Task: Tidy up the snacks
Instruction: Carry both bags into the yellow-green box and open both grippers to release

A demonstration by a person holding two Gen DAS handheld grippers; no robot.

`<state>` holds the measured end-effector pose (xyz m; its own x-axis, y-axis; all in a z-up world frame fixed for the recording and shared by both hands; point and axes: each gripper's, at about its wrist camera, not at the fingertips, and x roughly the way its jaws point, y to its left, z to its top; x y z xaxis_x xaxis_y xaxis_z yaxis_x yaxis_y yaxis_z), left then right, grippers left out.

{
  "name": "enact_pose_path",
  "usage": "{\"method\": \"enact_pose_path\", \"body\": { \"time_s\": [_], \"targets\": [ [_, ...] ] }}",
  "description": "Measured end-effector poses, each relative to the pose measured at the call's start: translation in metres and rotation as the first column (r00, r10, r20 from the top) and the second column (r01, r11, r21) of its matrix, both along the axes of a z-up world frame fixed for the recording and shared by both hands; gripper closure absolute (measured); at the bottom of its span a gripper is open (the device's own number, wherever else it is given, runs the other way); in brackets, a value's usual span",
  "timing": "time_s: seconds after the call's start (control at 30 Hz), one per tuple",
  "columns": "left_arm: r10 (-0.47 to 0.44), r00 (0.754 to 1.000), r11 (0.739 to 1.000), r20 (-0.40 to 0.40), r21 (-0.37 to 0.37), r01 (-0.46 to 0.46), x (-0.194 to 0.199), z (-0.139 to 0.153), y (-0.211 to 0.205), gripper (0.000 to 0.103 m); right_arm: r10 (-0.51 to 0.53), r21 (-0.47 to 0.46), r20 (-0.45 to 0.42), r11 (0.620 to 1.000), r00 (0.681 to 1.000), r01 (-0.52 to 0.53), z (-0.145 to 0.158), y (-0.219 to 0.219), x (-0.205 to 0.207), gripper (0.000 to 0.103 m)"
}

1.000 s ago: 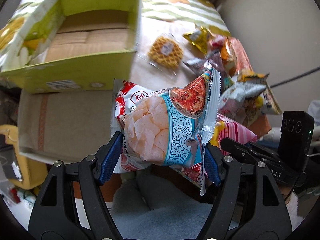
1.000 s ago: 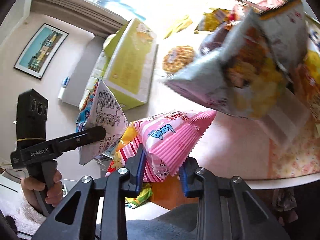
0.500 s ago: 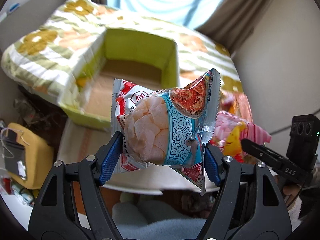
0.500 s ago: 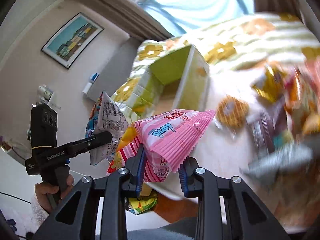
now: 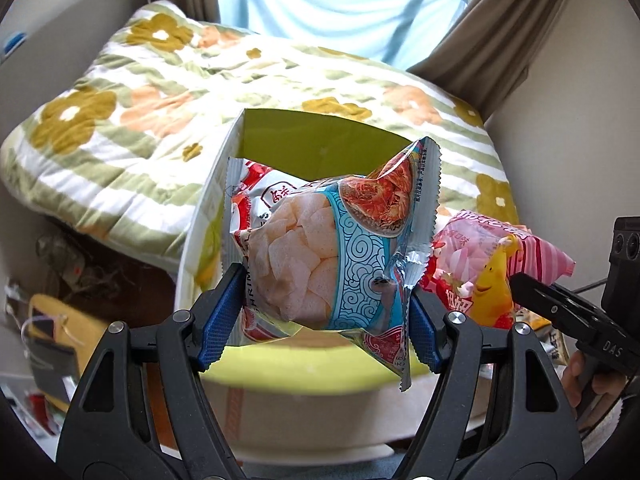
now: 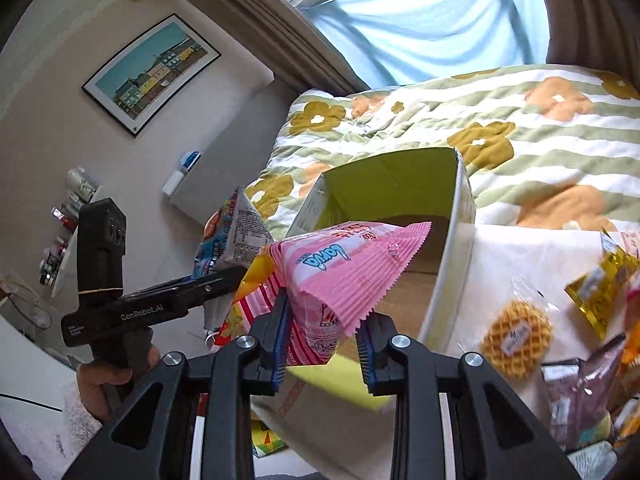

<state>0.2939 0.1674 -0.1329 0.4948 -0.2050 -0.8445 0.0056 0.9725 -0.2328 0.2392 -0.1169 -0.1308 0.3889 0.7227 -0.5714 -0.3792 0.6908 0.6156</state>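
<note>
Puffy shrimp-chip bag [image 5: 320,256], pink wafer packet [image 6: 340,276], seemingly crinkled

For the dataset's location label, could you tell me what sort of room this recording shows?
Most likely a bedroom in a home: a bed with a flowered quilt beside the snack table, a curtained window, and a framed picture on the wall.

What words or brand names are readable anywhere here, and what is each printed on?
"SHRIM", cut off by the finger: shrimp chip bag in the left gripper.
"Larva", seen upside down: pink snack bag in the right gripper.
"GenRobot.AI": side of the left gripper handle.
"DAS": right gripper handle.
Chinese print on both bags, the fine print and the waffle packet label: too small or blurred to read.
</note>
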Motion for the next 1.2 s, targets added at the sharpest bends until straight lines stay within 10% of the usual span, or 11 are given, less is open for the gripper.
{"method": "enact_pose_path", "body": {
  "time_s": [0.33,0.5,1.2],
  "targets": [
    [-0.121,0.987,0.992,-0.105,0.017,0.124,0.113,-0.051,0.010,0.031,-0.107,-0.079,-0.064,0.992,0.992,0.101,-0.024,0.038,0.070,0.076],
    [-0.155,0.979,0.983,-0.135,0.080,0.167,0.144,-0.074,0.005,0.007,-0.167,-0.154,-0.073,0.976,0.983,0.154,-0.032,0.042,0.088,0.076],
    [-0.028,0.993,0.992,-0.114,0.121,0.042,0.101,-0.073,0.037,0.002,-0.076,-0.421,-0.003,0.905,0.997,0.068,-0.048,0.066,0.122,0.076]
  ]
}}
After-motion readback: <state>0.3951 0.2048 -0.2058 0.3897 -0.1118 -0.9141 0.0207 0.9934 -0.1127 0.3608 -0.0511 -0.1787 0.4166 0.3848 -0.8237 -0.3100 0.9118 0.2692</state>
